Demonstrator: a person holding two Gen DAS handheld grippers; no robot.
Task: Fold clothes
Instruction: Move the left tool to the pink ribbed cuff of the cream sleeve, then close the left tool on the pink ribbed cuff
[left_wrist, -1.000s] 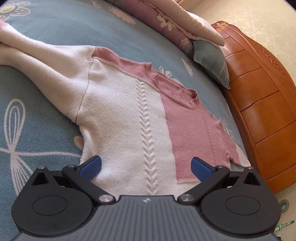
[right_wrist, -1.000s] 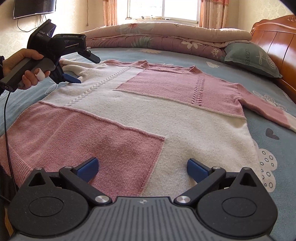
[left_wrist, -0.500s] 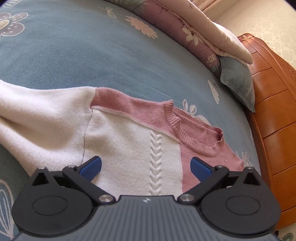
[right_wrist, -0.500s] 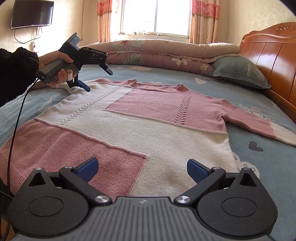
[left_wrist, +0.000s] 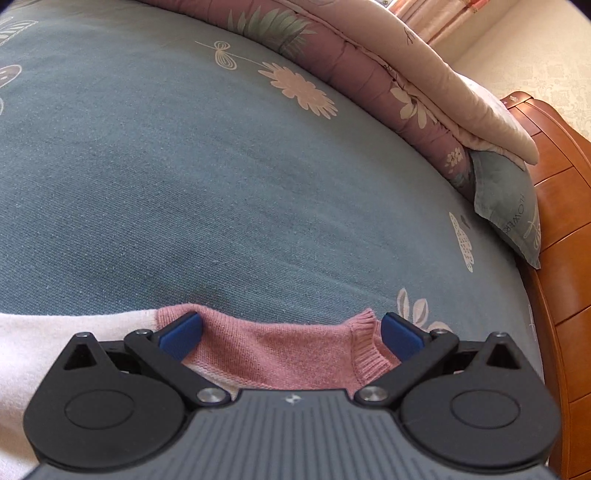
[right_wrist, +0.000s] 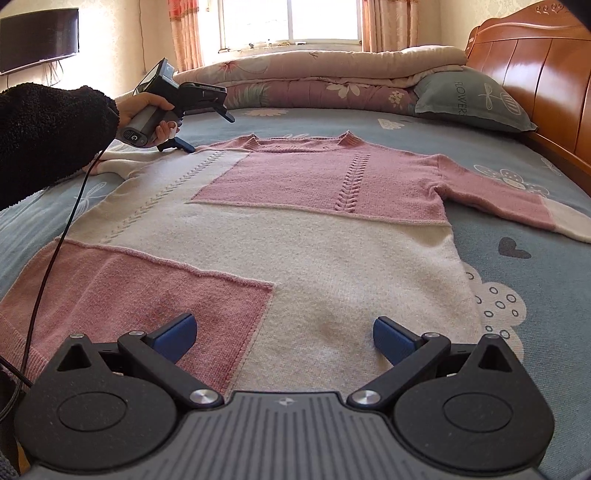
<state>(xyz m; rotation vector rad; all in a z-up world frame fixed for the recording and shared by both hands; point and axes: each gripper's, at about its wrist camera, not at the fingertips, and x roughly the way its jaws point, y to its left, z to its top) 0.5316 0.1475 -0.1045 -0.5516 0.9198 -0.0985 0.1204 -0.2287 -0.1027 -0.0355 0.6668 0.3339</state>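
A pink and cream knitted sweater (right_wrist: 295, 229) lies flat, front up, on the blue bedspread (right_wrist: 517, 162), its collar toward the far side. In the left wrist view my left gripper (left_wrist: 291, 330) is open, its blue pads either side of the sweater's pink shoulder (left_wrist: 273, 350) next to the ribbed collar. The right wrist view shows that left gripper (right_wrist: 208, 131) at the far left shoulder, one finger low by the knit and one raised. My right gripper (right_wrist: 284, 334) hangs open over the bottom hem, nothing between its fingers. The right sleeve (right_wrist: 517, 199) stretches out to the right.
A folded quilt (right_wrist: 332, 77) and a grey-blue pillow (right_wrist: 469, 99) lie along the bed's far side. The wooden headboard (right_wrist: 535, 66) runs down the right. A black-sleeved arm (right_wrist: 48, 129) with a trailing cable (right_wrist: 55, 251) crosses the left. A TV (right_wrist: 37, 44) hangs on the wall.
My left gripper has travelled up the sweater from the chest to the left shoulder beside the collar. The right gripper has drawn back a little toward the hem.
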